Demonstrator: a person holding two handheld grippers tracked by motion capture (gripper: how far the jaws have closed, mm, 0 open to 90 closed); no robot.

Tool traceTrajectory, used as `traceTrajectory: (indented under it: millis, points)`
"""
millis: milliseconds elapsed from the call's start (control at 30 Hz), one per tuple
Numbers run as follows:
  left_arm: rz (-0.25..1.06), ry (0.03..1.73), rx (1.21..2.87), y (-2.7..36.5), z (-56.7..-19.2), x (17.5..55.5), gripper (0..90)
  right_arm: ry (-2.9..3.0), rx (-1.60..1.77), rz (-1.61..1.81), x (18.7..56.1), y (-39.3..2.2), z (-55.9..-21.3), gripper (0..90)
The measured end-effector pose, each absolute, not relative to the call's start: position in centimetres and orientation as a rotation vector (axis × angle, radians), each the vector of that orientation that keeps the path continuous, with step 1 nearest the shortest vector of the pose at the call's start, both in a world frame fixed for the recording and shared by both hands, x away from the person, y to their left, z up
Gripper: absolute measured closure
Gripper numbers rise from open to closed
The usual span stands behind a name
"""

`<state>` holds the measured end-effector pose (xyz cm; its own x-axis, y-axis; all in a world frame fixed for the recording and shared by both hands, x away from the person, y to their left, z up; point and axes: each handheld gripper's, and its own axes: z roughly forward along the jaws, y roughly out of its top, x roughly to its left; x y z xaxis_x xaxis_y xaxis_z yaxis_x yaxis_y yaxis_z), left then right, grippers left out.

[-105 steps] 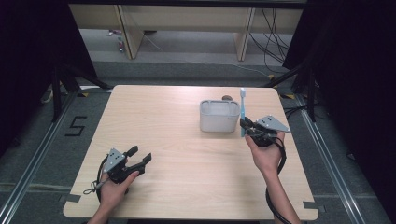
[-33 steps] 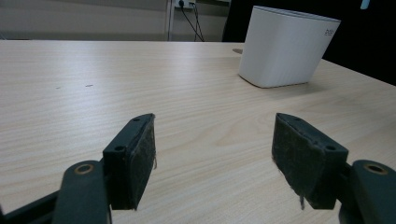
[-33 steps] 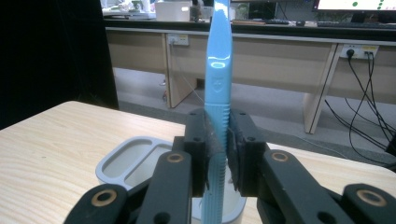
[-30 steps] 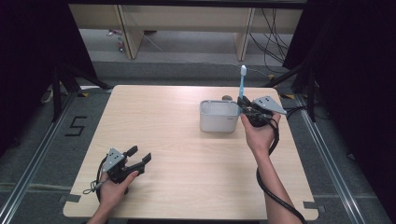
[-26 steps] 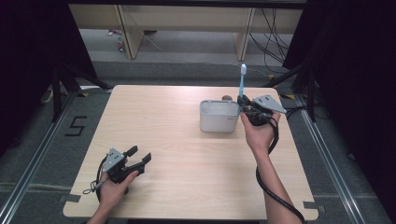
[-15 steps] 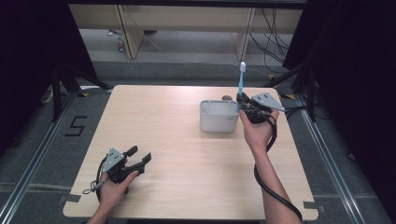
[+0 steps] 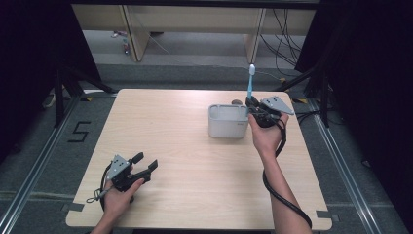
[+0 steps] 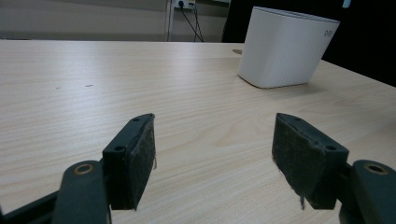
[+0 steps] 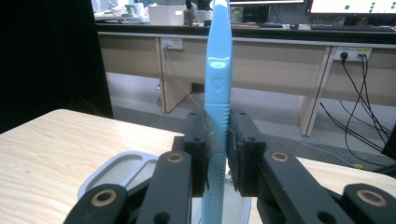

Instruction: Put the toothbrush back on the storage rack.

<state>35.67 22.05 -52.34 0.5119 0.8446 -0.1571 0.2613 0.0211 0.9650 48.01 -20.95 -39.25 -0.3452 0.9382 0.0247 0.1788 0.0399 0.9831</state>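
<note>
A light blue toothbrush (image 7: 250,83) stands upright, head up, with my right gripper (image 7: 254,106) shut on its handle. In the right gripper view the pads (image 9: 201,140) press the toothbrush (image 9: 218,70) from both sides, and the handle's lower end hangs above the white container (image 9: 116,170). That white container (image 7: 228,122) stands on the table right of centre, and the right gripper hovers at its far right corner. My left gripper (image 7: 146,163) rests open at the table's near left with nothing between its jaws. The left gripper view shows its pads (image 8: 135,158) wide apart and the container (image 8: 285,46) far ahead.
The wooden table (image 7: 185,195) has bare surface between the two hands. A small dark object (image 7: 236,102) sits just behind the container. Desk legs (image 7: 131,34) and cables (image 7: 287,29) lie beyond the far edge. A taped "5" (image 7: 78,131) marks the floor at left.
The right gripper has carried the toothbrush up and away from the near right of the container to its far right corner. The left gripper has stayed still.
</note>
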Motion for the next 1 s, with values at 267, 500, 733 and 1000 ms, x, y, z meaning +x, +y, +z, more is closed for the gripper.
traceTrajectory:
  millis: [267, 500, 733, 1000]
  points:
    - [0.593, 0.987, 1.523, 22.1, -52.4, 35.7, 29.5, 1.619, 1.157, 1.353, 48.5, -21.0, -39.7, 79.0]
    - [0.593, 0.987, 1.523, 22.1, -52.4, 35.7, 29.5, 1.628, 1.175, 1.348, 48.8, -20.8, -40.0, 79.0]
    - [0.593, 0.986, 1.524, 22.1, -52.4, 35.7, 29.5, 1.638, 1.181, 1.342, 48.9, -20.8, -40.2, 79.0]
    - [0.592, 0.987, 1.523, 22.1, -52.4, 35.7, 29.5, 1.644, 1.175, 1.332, 49.2, -20.6, -40.7, 79.0]
